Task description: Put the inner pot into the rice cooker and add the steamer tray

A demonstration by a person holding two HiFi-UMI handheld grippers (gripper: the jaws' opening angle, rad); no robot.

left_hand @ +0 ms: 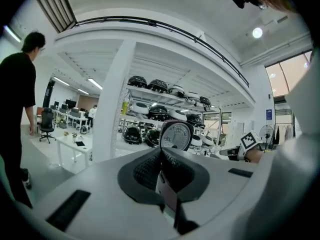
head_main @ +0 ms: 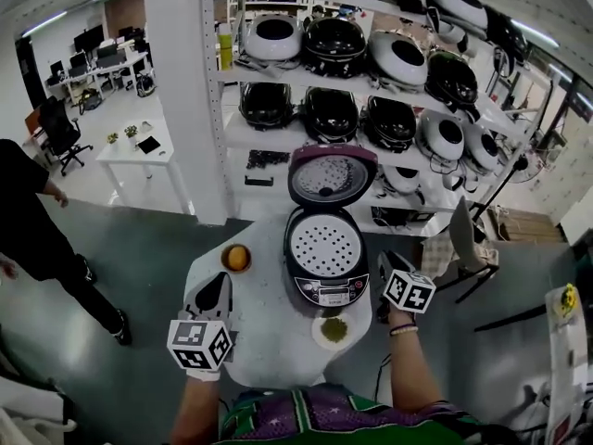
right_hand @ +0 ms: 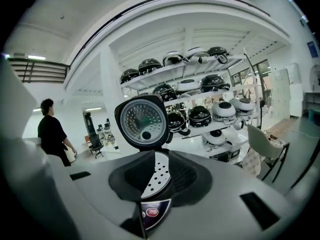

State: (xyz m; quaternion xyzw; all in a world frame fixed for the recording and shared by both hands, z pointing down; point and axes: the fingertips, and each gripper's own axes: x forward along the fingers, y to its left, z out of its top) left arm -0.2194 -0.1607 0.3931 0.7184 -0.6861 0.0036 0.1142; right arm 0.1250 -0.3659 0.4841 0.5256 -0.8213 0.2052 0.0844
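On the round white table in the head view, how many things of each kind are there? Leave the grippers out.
Rice cooker: 1
Steamer tray: 1
Bowl with an orange thing: 1
Plate with green food: 1
Total: 4

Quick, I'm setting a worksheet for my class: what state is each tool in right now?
Left tool: closed, holding nothing.
Right tool: slightly open, holding nothing; the steamer tray shows through the gap.
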